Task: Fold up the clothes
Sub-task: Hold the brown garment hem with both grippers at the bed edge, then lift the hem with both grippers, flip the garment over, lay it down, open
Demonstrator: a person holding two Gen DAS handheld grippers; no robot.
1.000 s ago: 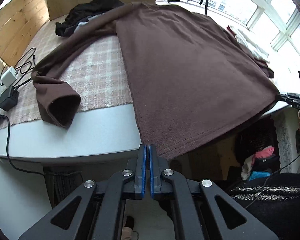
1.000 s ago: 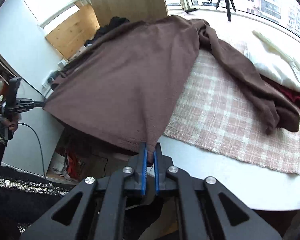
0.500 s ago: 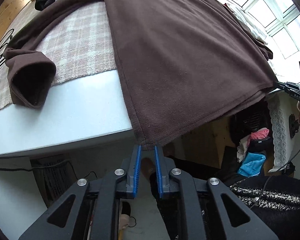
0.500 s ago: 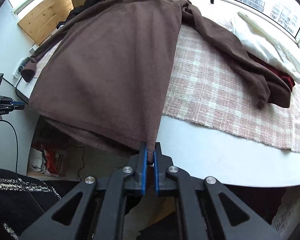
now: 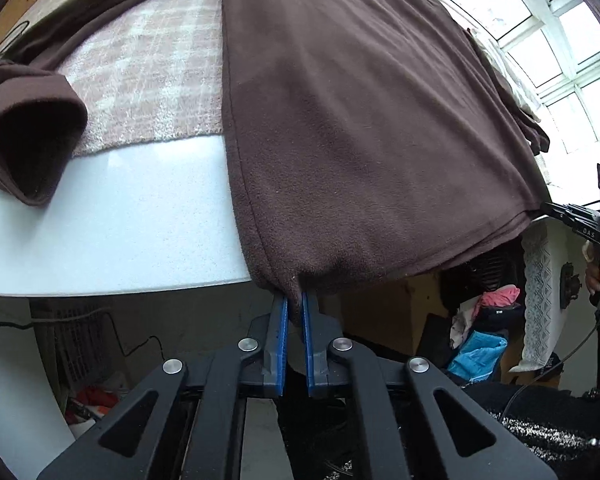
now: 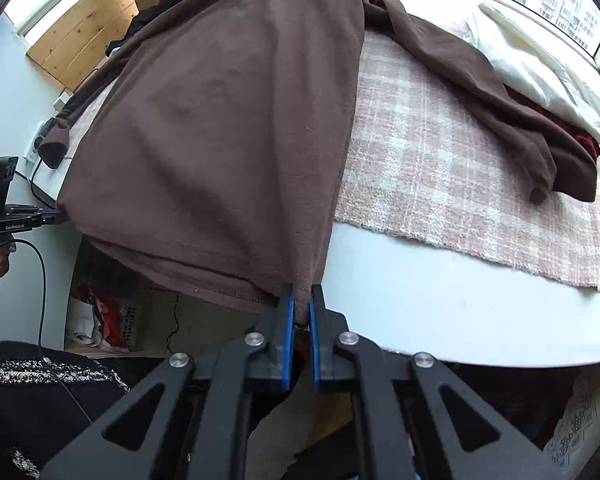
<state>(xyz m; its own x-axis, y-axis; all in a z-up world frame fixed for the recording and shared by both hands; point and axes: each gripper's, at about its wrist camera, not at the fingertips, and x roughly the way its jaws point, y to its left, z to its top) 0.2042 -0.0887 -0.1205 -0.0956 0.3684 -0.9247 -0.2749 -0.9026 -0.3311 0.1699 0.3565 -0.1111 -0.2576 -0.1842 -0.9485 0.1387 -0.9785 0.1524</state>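
You have the brown fleece top (image 5: 360, 120) spread front-down the table (image 5: 112, 232), its body running lengthwise away from you, collar end far from the table's near edge and hem hanging over that edge. That long axis is what your next move turns on: from both sets of fingers, the cloth lies straight ahead and upward across the table, so a fold of the hem would have to travel away from the near edge toward the collar.

Your left gripper (image 5: 295, 304) sits just below the table's near edge at the hem's left corner; its jaws are closing, with the corner of fleece already between the blue pads. Your right gripper (image 6: 300, 300) is at the opposite hem corner, also just off the near edge (its jaws are easing apart slightly, yet the cloth is pinched between them in the right wrist view).

Neither hand is nearer; each has its own corner. One sleeve (image 5: 32, 136) lies on the plaid mat (image 5: 148, 80) left of the body, the other sleeve (image 6: 500, 120) to the right.
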